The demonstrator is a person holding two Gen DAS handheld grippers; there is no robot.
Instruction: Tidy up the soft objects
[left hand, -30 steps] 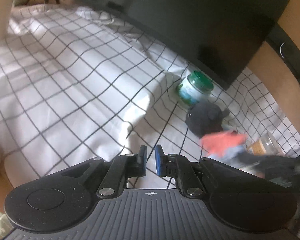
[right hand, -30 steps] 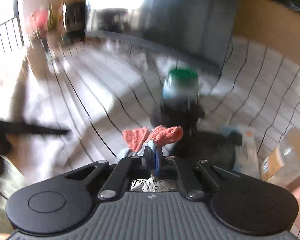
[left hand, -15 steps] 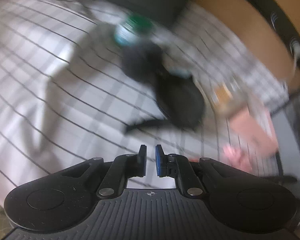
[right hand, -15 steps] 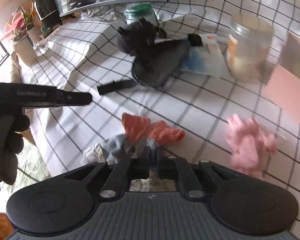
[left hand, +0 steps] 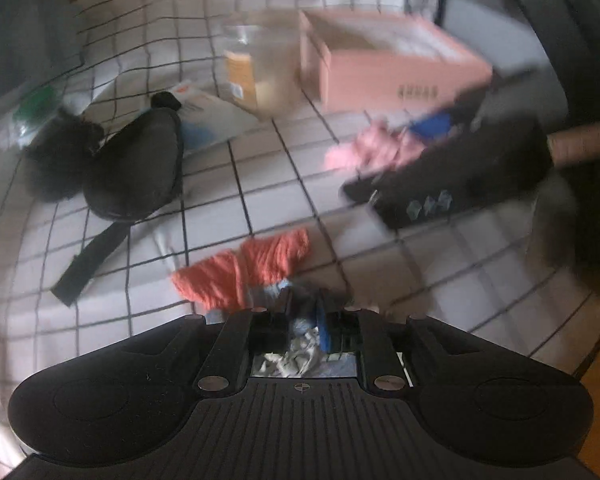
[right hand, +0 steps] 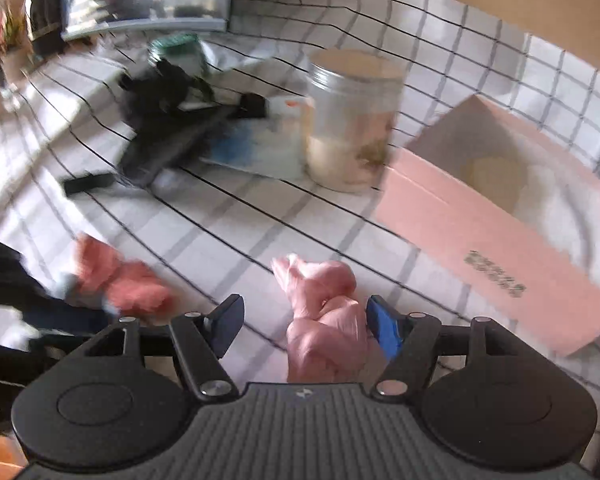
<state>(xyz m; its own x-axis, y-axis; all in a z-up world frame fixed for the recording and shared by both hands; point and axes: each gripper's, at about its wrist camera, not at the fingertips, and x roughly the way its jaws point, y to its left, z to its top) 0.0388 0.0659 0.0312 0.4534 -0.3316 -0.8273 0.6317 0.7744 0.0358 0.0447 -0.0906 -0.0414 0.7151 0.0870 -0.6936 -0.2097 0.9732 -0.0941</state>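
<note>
Checked tablecloth [right hand: 260, 216] covers the whole table, everything sits on it. Soft stuff is scattered; hard stuff is grouped toward the back.

Pink box [right hand: 500, 220] is open-topped, on the right, near the right claw. Probably the drop bin for the soft items, hence its spot within reach of both hands. Can't confirm what's inside; looks mostly bare.

Clear jar [right hand: 352, 120] stands upright just left of the box. A green-lidded jar [right hand: 176, 46] sits further back. Not soft, so likely just clutter to work around.

Black eye mask [left hand: 134, 168] lies flat with its strap trailing toward the camera, touching a black fuzzy toy [left hand: 60, 156]. Both are untouched.

Orange-and-grey sock [left hand: 252, 268] is bunched right at the left claw [left hand: 306, 312], whose jaws are pressed together pinching the grey end. Orange end droops on the cloth, so it's gripped but not lifted clear, as far as the blur allows.

Pink cloth [right hand: 324, 312] is twisted into a lump between the fingers of the right claw [right hand: 304, 320]. Jaws spread wide, blue pad [right hand: 384, 328] touching or just beside its right side, left finger apart. Looks like a straddle before closing.

Risk: off-centre lump may slip out on closing.
</note>
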